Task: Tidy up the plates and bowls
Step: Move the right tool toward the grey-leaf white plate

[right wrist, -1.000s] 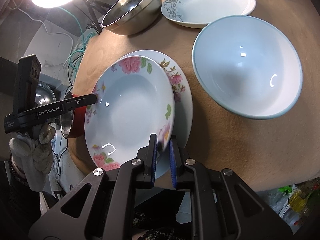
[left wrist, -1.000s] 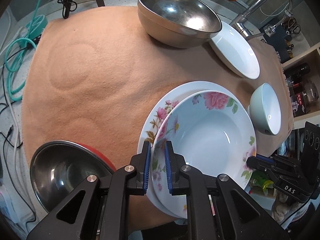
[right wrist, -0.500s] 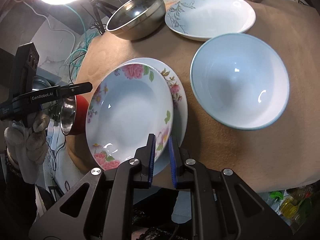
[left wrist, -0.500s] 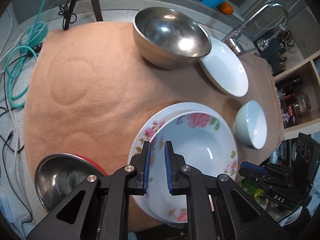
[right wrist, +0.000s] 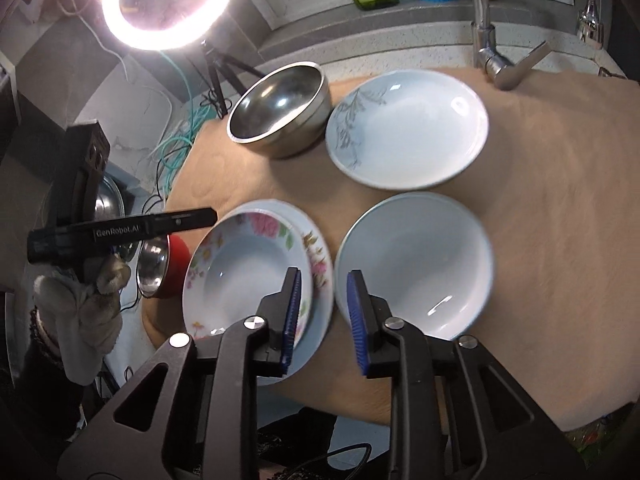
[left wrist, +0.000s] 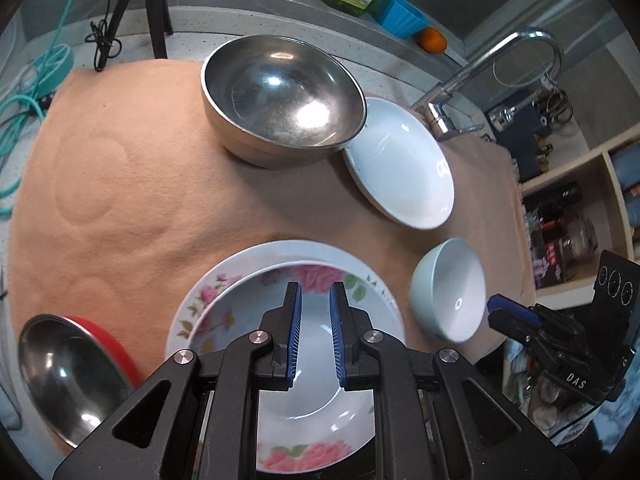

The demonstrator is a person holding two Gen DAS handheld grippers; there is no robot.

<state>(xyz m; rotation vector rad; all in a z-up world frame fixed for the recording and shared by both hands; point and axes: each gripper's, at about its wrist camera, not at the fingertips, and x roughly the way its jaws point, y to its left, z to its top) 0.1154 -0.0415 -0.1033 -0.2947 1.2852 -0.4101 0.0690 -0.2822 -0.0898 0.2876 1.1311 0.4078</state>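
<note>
A floral deep plate (left wrist: 320,408) sits stacked on a larger floral plate (left wrist: 240,268) at the near edge of the tan cloth; the stack also shows in the right wrist view (right wrist: 240,276). My left gripper (left wrist: 314,308) is open and empty above the deep plate. My right gripper (right wrist: 324,292) is open and empty, above the gap between the floral stack and a pale green bowl (right wrist: 416,264). That bowl also shows in the left wrist view (left wrist: 448,288). A white plate with a leaf print (right wrist: 408,128) and a large steel bowl (right wrist: 280,112) stand farther back.
A small steel bowl in a red bowl (left wrist: 68,372) sits at the cloth's near left edge. A tap (right wrist: 488,40) rises behind the plates. A ring light (right wrist: 168,4) on a tripod and cables stand at the back left. Shelves with jars (left wrist: 568,220) are at the right.
Both grippers let go of the floral deep plate's rim, opened and drew back and up. The deep plate now rests on the larger floral plate.
</note>
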